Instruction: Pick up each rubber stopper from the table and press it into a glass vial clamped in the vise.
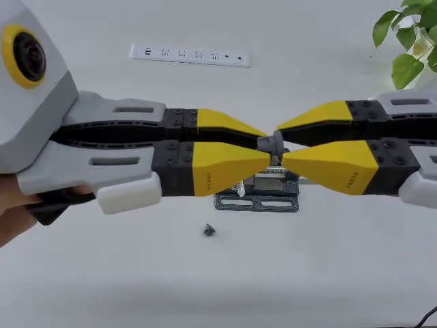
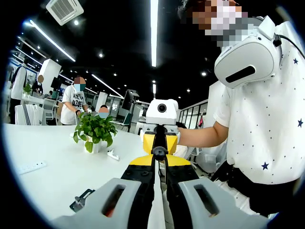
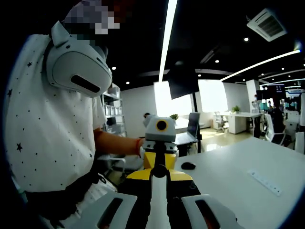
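Observation:
Both yellow-jawed grippers meet tip to tip above the table's middle. A grey rubber stopper sits pinched between their tips. My left gripper comes in from the left and is shut on the stopper. From the right, my right gripper is shut on the same stopper. Right below the tips, a glass vial stands clamped in a small vise, partly hidden by the jaws. Another small dark stopper lies on the table in front of the vise.
A white power strip lies at the table's far side. A potted plant stands at the far right corner. A person's hand grips the left gripper's handle. Other people stand in the background of the left gripper view.

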`<state>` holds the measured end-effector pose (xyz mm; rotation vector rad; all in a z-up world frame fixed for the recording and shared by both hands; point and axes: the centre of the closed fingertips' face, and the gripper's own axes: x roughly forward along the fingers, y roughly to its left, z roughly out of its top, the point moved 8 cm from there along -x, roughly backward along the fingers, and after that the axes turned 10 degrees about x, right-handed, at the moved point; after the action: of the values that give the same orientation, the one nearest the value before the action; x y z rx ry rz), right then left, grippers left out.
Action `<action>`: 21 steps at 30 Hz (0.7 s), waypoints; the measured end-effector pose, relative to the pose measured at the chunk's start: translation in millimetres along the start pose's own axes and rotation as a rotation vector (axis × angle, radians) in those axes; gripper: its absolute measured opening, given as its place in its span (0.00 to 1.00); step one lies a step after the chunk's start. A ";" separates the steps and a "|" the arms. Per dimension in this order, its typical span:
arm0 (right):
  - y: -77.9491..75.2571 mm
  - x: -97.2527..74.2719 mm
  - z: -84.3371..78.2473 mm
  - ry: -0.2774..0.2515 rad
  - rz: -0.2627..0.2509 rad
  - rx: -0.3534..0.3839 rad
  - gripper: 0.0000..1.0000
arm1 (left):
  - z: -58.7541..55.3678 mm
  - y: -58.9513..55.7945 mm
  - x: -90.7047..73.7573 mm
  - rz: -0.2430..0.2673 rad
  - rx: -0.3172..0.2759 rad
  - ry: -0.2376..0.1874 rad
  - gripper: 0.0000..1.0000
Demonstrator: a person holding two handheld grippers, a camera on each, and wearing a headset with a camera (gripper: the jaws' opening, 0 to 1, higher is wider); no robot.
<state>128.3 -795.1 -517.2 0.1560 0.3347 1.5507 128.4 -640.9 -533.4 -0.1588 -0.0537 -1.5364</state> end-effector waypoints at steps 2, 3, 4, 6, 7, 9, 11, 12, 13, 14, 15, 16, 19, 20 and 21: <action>-0.6 0.0 -1.0 0.005 -0.004 0.004 0.06 | -0.9 -0.3 0.4 0.003 0.007 0.004 0.04; -1.1 -0.1 -1.5 0.007 -0.006 0.004 0.06 | -1.4 -0.3 0.5 0.005 0.008 0.005 0.04; -1.7 -0.1 -2.2 0.010 -0.008 0.006 0.06 | -2.0 -0.1 0.3 0.006 0.007 0.008 0.04; -2.5 0.4 -3.4 0.015 -0.012 0.016 0.06 | -3.5 0.0 -0.1 0.010 0.010 0.011 0.04; -3.3 0.2 -4.3 0.016 -0.014 0.017 0.06 | -4.1 0.2 -0.4 0.013 0.010 0.012 0.04; -4.1 0.7 -5.3 0.018 -0.013 0.025 0.05 | -5.3 0.4 -1.4 0.014 0.005 0.013 0.04; -5.2 1.9 -6.5 0.021 -0.015 0.029 0.05 | -7.0 1.1 -2.6 0.020 0.004 0.019 0.04; -6.1 2.3 -7.3 0.023 -0.016 0.035 0.05 | -8.1 1.8 -3.3 0.024 0.005 0.019 0.04; -6.7 2.4 -7.7 0.025 -0.015 0.039 0.06 | -8.7 2.1 -3.8 0.025 0.003 0.020 0.04; -7.2 2.6 -8.1 0.027 -0.015 0.040 0.06 | -9.4 2.4 -4.3 0.027 0.005 0.022 0.04; -8.0 2.7 -8.5 0.031 -0.018 0.040 0.06 | -10.6 3.2 -5.0 0.031 0.013 0.026 0.04; -8.7 2.8 -9.0 0.035 -0.018 0.041 0.06 | -11.3 3.4 -5.4 0.033 0.012 0.028 0.04; -11.0 2.4 -9.2 0.040 -0.024 0.049 0.06 | -13.8 5.4 -8.0 0.045 0.014 0.033 0.04; -12.1 1.6 -8.6 0.038 -0.027 0.051 0.06 | -15.2 6.0 -9.6 0.049 0.014 0.037 0.04; -13.3 0.9 -8.1 0.037 -0.032 0.055 0.06 | -15.9 6.5 -10.8 0.054 0.014 0.038 0.05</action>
<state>138.4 -795.4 -529.0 0.1638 0.4074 1.5147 133.5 -632.2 -551.1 -0.1190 -0.0297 -1.4846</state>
